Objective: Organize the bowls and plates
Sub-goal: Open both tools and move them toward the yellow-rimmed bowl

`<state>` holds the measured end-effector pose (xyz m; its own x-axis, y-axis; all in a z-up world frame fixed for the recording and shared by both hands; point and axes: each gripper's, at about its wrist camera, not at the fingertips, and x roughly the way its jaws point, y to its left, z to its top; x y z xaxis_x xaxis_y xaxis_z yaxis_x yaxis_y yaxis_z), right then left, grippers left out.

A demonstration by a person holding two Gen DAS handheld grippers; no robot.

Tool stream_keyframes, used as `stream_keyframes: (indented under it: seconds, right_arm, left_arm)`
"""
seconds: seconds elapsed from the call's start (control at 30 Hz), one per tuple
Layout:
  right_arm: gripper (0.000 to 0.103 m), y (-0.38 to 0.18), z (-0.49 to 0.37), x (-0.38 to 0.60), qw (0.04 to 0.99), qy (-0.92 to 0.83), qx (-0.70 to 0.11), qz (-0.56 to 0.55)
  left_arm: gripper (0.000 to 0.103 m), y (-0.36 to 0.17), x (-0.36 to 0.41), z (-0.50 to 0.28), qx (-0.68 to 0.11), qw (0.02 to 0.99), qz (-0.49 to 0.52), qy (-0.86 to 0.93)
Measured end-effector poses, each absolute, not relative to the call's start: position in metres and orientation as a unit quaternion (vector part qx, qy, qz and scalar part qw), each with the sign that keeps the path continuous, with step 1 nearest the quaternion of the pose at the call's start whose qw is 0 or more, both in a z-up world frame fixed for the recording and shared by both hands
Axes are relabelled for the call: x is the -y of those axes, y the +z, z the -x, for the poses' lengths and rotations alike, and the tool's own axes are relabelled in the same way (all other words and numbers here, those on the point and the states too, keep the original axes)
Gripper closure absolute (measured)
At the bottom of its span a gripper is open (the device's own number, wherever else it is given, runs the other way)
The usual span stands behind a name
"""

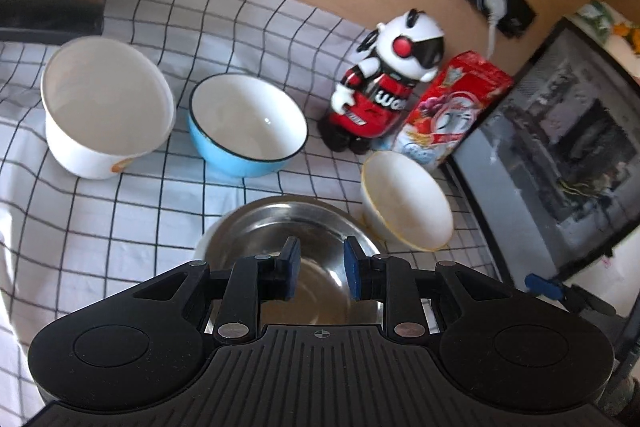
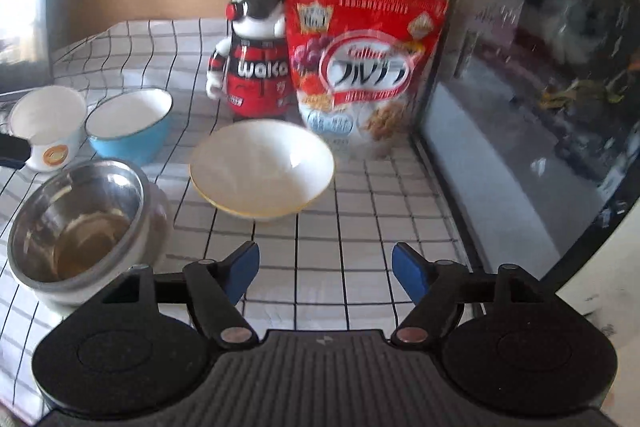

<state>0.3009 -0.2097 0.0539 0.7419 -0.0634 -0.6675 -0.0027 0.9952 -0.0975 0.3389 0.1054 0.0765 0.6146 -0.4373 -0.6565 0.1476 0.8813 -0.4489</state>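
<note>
My right fingers (image 2: 325,273) gape empty and may shove the yellow-rimmed white bowl (image 2: 262,169) at twelve o'clock into the red cereal bag (image 2: 360,67), while my left fingers (image 1: 319,265) hang narrowly parted, gripping nothing.

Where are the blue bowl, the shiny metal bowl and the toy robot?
blue bowl (image 1: 224,151): left wrist view, outer blue wall.
metal bowl (image 2: 48,195): right wrist view, inner wall.
toy robot (image 2: 260,83): right wrist view, red chest.

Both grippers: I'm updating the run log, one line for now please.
left gripper: open over steel bowl | right gripper: open, empty, facing yellow-rimmed bowl
</note>
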Motion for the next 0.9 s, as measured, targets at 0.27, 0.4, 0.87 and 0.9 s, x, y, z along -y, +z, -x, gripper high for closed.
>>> stream_keyframes:
  seconds: [0.27, 0.4, 0.87, 0.9]
  right_arm:
    - [0.029, 0.053, -0.338, 0.239, 0.932, 0.018, -0.362, 0.027]
    - [0.029, 0.052, -0.355, 0.244, 0.934, 0.03, -0.355, 0.004]
    - [0.051, 0.02, -0.432, 0.259, 0.905, -0.004, -0.398, -0.149]
    - [0.052, 0.017, -0.437, 0.26, 0.9, -0.009, -0.406, -0.158]
  left_arm:
    - [0.077, 0.076, -0.067, -0.355, -0.414, 0.876, 0.198, -0.15]
    - [0.077, 0.08, -0.054, -0.377, -0.427, 0.869, 0.187, -0.163]
    - [0.077, 0.054, 0.008, -0.53, -0.531, 0.803, 0.138, -0.232]
    - [0.077, 0.051, 0.011, -0.536, -0.535, 0.801, 0.132, -0.233]
